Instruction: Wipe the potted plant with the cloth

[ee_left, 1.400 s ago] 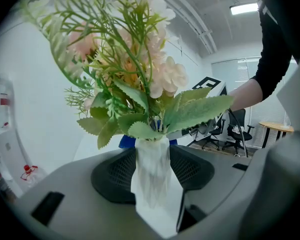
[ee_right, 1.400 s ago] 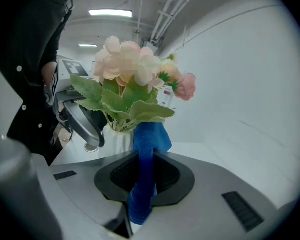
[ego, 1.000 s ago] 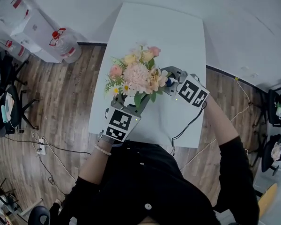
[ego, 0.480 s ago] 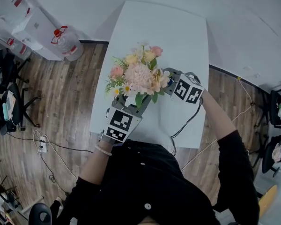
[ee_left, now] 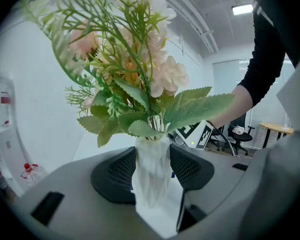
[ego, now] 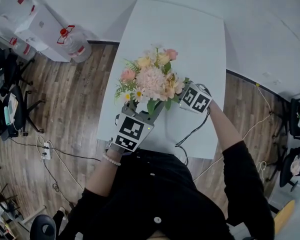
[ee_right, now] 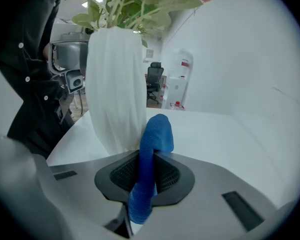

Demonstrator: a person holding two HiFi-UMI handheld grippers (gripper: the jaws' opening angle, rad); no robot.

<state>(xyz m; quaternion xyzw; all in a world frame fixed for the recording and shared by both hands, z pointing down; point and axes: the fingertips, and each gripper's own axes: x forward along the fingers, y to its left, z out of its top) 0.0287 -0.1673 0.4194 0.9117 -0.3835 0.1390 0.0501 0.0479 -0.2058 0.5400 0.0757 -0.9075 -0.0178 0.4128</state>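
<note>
The white pot [ee_right: 115, 84] with pink and yellow flowers [ego: 150, 79] stands on the white table [ego: 190, 34], near the edge closest to the person. The left gripper [ee_left: 151, 173] has its two fingers pressed on the pot, one on each side, low down under the leaves. The right gripper [ee_right: 146, 171] has its fingers squeezed together on a blue cloth [ee_right: 157, 131]. The cloth sticks up from between them. Its top is right up against the lower side of the pot, on the person's right.
</note>
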